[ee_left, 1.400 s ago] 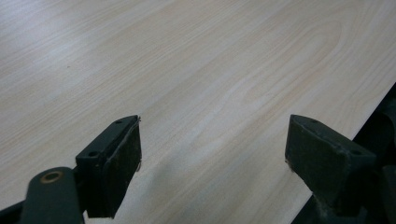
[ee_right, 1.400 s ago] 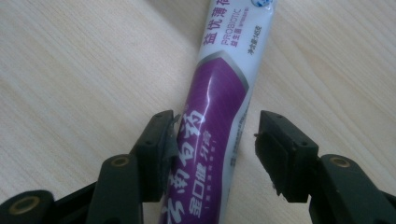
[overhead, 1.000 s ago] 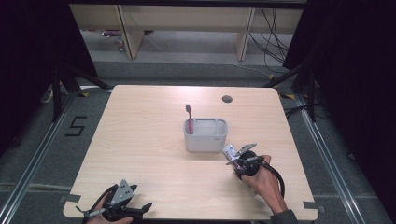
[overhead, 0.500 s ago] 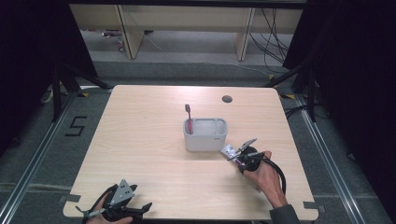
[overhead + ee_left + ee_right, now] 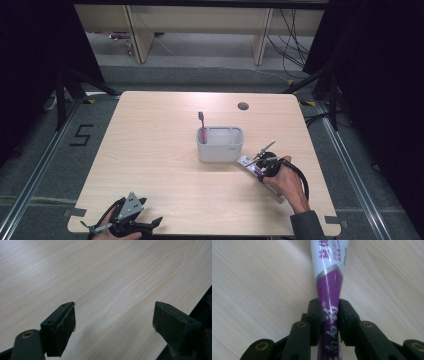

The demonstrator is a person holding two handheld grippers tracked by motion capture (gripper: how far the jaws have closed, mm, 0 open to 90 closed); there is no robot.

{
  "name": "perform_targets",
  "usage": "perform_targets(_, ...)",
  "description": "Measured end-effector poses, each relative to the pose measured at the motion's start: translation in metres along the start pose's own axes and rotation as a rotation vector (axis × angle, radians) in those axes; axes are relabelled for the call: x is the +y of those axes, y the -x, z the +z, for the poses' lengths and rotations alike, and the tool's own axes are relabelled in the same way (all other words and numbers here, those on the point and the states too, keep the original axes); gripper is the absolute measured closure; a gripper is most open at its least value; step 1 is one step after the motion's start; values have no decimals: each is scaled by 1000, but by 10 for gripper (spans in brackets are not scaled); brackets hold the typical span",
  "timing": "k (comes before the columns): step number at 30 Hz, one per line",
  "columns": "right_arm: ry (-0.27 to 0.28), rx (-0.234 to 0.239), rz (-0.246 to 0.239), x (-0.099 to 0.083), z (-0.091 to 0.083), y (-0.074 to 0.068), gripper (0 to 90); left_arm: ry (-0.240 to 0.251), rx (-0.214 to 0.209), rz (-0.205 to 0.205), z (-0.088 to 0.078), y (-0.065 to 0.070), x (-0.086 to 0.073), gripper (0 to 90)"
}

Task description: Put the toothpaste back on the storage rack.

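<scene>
Since the right tongs (image 5: 329, 322) have just been closing and their pads now pinch the purple tail end of the toothpaste tube (image 5: 329, 277), the main risk is the grip itself: the tube is soft and tapered, so squeezing on the flat crimped end may let it slide out or swing once lifted. In the high view the tube (image 5: 248, 162) lies flat on the counter (image 5: 160, 150) at lower right of centre, just beside the grey organizer (image 5: 220, 145), with the right tongs (image 5: 261, 162) at its near end; whether the tube touches the organizer wall I cannot tell. Likely next move is dropping it into an organizer slot, so a long tube held by one end could droop, catch the rim, or tip the light organizer. A pink toothbrush (image 5: 201, 127) stands upright in the left compartment, so a swinging tube could knock it. Hard pinching could also push paste toward the cap, which shows in neither close view, so its state is unknown. The left tongs (image 5: 112, 327) are spread wide with nothing between them, hovering over bare counter near its edge; in the high view the left tongs (image 5: 127, 222) sit at bottom left, well apart from the organizer, so they cannot steady it if it slides.
</scene>
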State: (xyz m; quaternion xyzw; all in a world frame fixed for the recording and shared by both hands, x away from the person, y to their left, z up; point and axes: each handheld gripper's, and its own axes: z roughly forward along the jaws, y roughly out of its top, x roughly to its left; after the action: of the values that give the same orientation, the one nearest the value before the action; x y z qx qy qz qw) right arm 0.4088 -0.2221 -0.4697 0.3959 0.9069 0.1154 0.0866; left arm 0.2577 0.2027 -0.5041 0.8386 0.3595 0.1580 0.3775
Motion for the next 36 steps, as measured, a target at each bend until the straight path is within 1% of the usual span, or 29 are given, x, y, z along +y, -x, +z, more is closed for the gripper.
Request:
perform_targets(3, -21, 10, 6, 1, 0, 1, 738, 7, -1, -11, 1, 1, 0, 181)
perform_targets(4, -22, 14, -1, 1, 0, 2, 738, 6, -1, -10, 1, 1, 0, 181)
perform_targets(5, -33, 14, 0, 2, 0, 3, 738, 7, -1, -8, 1, 1, 0, 180)
perform_targets(6, -33, 19, 3, 2, 1, 3, 738, 1, 0, -1, 0, 0, 0, 181)
perform_targets(7, -41, 16, -7, 3, 1, 4, 738, 6, -1, -8, 1, 1, 0, 181)
perform_targets(9, -50, 17, -8, 4, 3, 4, 737, 7, 1, -11, 1, 1, 0, 180)
perform_targets(10, -56, 21, -17, 4, 3, 5, 737, 7, 0, -12, 1, 1, 0, 181)
perform_targets(12, -62, 27, -4, 4, 5, 6, 738, 7, 0, -11, 1, 1, 0, 181)
perform_targets(15, -64, 36, -14, 5, 6, 8, 739, 5, 0, -11, 1, 1, 0, 181)
perform_targets(16, -68, 37, -8, 5, 6, 8, 739, 5, -1, -10, 1, 1, 0, 181)
perform_targets(18, -70, 41, -20, 6, 7, 10, 741, 6, -1, -10, 1, 1, 0, 181)
perform_targets(21, -87, 54, -17, 8, 6, 11, 742, 6, 0, -11, 1, 1, 0, 181)
perform_targets(22, -91, 59, -31, 9, 6, 12, 742, 7, 1, -10, 1, 1, 0, 182)
perform_targets(23, -100, 59, -21, 9, 6, 12, 743, -1, 0, 1, 0, 0, 0, 182)
perform_targets(25, -102, 63, -18, 9, 6, 12, 743, 2, -1, -2, 0, 0, 0, 182)
perform_targets(28, -107, 64, -39, 10, 7, 13, 744, 0, 0, -1, 0, 0, 0, 182)
perform_targets(29, -118, 63, -23, 11, 7, 12, 744, 0, 0, 1, 0, 0, 0, 182)
perform_targets(30, -117, 68, -44, 12, 7, 14, 745, 0, -1, 1, 0, 0, 0, 183)
perform_targets(31, -121, 64, -55, 13, 7, 14, 745, -1, -1, 0, 0, 0, 0, 183)
perform_targets(33, -137, 68, -53, 14, 7, 13, 746, -1, -1, 0, 0, 0, 0, 183)
perform_targets(34, -151, 62, -33, 14, 7, 12, 746, -2, -1, 0, 0, 0, 0, 182)
perform_targets(36, -153, 62, -35, 15, 7, 12, 748, -1, -2, 1, 0, 0, 0, 183)
